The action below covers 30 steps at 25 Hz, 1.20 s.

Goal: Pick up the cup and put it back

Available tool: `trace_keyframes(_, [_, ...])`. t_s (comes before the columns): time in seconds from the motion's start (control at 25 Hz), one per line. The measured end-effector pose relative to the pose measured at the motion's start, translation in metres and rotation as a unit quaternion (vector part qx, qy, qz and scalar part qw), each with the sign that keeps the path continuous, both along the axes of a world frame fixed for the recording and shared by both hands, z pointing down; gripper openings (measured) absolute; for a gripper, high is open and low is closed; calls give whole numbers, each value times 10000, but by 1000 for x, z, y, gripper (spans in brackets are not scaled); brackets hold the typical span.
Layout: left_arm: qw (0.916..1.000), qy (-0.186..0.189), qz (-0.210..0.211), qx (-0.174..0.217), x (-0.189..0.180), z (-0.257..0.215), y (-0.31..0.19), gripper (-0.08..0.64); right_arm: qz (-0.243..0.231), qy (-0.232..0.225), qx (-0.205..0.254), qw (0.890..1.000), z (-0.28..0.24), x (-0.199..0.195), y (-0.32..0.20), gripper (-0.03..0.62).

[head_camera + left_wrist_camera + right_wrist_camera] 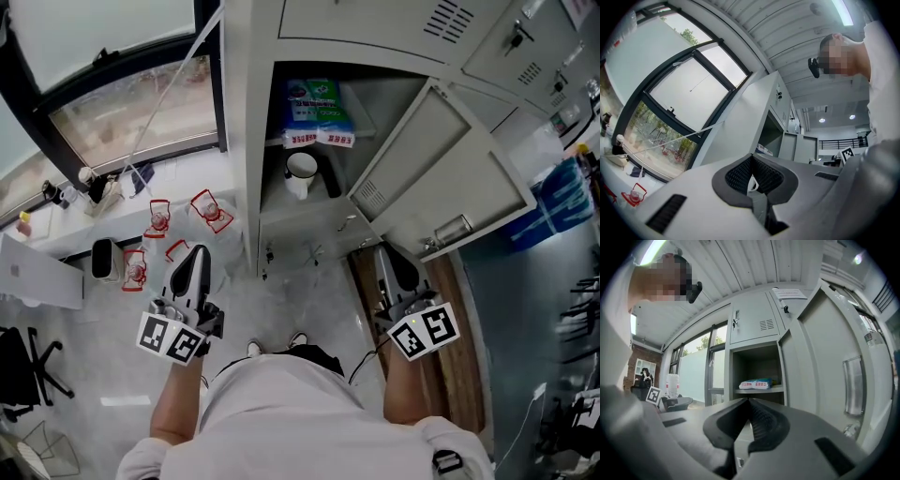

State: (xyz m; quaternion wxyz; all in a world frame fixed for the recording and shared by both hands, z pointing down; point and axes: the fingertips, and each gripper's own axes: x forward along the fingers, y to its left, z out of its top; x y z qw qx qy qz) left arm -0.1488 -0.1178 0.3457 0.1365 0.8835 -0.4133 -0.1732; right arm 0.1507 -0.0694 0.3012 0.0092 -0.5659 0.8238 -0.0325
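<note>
Nearest to me, the left gripper (196, 255) and the right gripper (384, 255) are held in front of the open locker (246, 141). On each one the 2 fingers are pressed together, with nothing between them. Farther in, the white cup (301, 171) stands upright inside the locker, below the shelf and well apart from both grippers. A blue packet (317, 111) lies on the shelf above it. The door (441, 178) stands open at the right.

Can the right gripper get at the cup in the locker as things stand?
Probably yes: the door stands open and nothing stands before the cup, though the right gripper is shut and must open first.
</note>
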Motion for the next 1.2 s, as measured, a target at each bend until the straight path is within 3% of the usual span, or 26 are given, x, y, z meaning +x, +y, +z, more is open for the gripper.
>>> trace_keyframes(0.44, [9997, -99, -231, 16, 13, -9, -3, 21, -144, -289, 67, 9995, -9, 8, 8, 17])
trace_keyframes(1.2, [9999, -152, -69, -2, 55, -10, -7, 21, -151, -84, 140, 9998, -9, 28, 13, 17])
